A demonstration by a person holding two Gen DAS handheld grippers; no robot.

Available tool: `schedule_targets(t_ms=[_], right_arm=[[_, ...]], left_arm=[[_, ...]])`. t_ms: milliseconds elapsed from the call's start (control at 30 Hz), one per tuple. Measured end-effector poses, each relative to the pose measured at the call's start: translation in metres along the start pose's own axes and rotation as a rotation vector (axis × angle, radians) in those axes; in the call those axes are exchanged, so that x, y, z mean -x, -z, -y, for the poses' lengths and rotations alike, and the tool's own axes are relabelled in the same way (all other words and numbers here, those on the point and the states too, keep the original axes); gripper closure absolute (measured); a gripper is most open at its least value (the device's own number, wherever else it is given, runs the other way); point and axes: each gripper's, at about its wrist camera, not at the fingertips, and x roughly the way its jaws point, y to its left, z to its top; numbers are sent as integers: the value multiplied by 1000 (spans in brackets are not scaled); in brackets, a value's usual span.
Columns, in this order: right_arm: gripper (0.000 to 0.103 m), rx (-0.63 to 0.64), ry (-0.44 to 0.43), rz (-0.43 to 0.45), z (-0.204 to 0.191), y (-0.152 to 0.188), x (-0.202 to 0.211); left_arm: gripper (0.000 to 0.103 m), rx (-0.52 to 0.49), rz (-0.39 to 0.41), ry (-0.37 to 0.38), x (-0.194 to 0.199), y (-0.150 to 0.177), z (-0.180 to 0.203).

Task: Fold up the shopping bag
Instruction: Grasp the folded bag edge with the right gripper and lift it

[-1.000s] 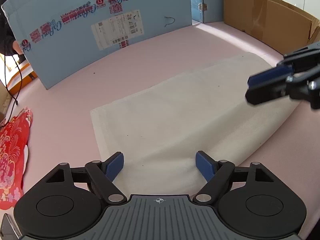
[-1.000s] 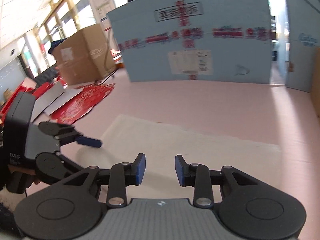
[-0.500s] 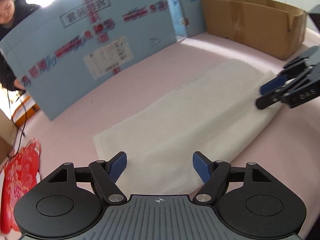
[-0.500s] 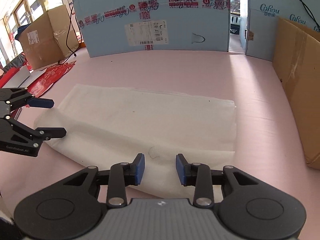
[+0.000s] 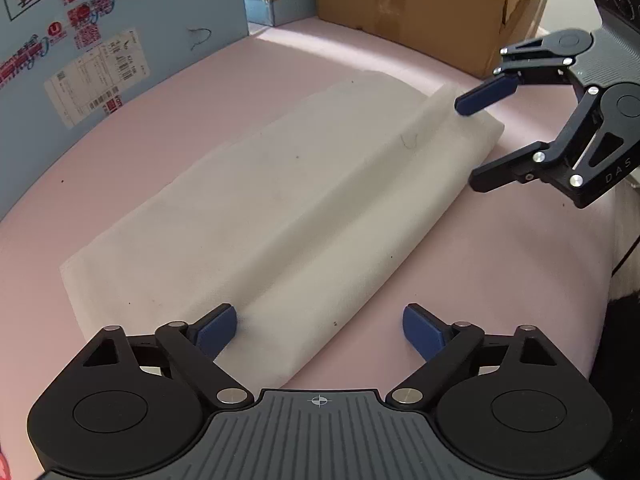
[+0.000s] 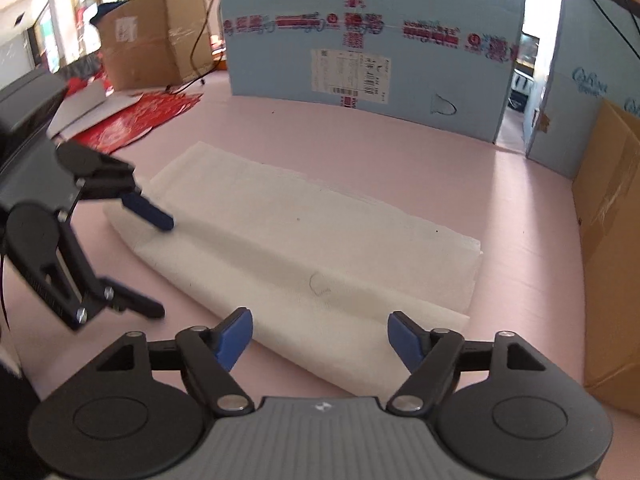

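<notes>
My left claw and right claw are both opening, empty, over the folded white fabric shopping bag on the pink worktop.

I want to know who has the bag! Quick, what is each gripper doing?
Left gripper: jaws opening, holding nothing; white bag lies loose beneath.
Right gripper: jaws opening, holding nothing.

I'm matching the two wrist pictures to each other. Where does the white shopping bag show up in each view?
Left wrist view: the shopping bag runs slantwise from lower left to upper right, ahead of the fingers.
Right wrist view: the shopping bag lies across the middle, from left to right.
Shared landmark: the blue carton panel with a white shipping label, standing behind the bag.
</notes>
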Motion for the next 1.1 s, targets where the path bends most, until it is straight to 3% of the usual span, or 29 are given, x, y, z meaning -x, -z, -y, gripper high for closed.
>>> schedule_targets(t_ms=[133, 233, 400, 500, 633, 667, 800, 833, 1000, 1100], right_arm=[[24, 340, 97, -72, -27, 9, -10], [24, 534, 126, -36, -44, 11, -17], [32, 686, 90, -22, -57, 2, -28], [41, 753, 26, -50, -60, -7, -33], [45, 812, -34, -93, -57, -18, -34], [47, 816, -58, -105, -54, -20, -35], [72, 682, -233, -218, -32, -43, -47], [73, 634, -275, -248, -25, -50, -51], [92, 466, -351, -286, 0, -75, -60], [94, 347, -381, -258, 15, -79, -59]], left_arm=[[1, -2, -10, 12, -4, -2, 0], [1, 0, -10, 14, -3, -1, 0], [1, -1, -11, 23, -1, -3, -2], [1, -7, -17, 31, -1, -5, -4], [1, -26, -39, 44, -2, -9, -6], [1, -30, -42, 47, -2, -9, -7], [1, -45, -55, 64, 0, -11, -10], [1, -48, -56, 65, 0, -12, -11], [2, -31, -46, 48, 5, -12, -17], [20, -16, -21, 13, 13, -12, -27]])
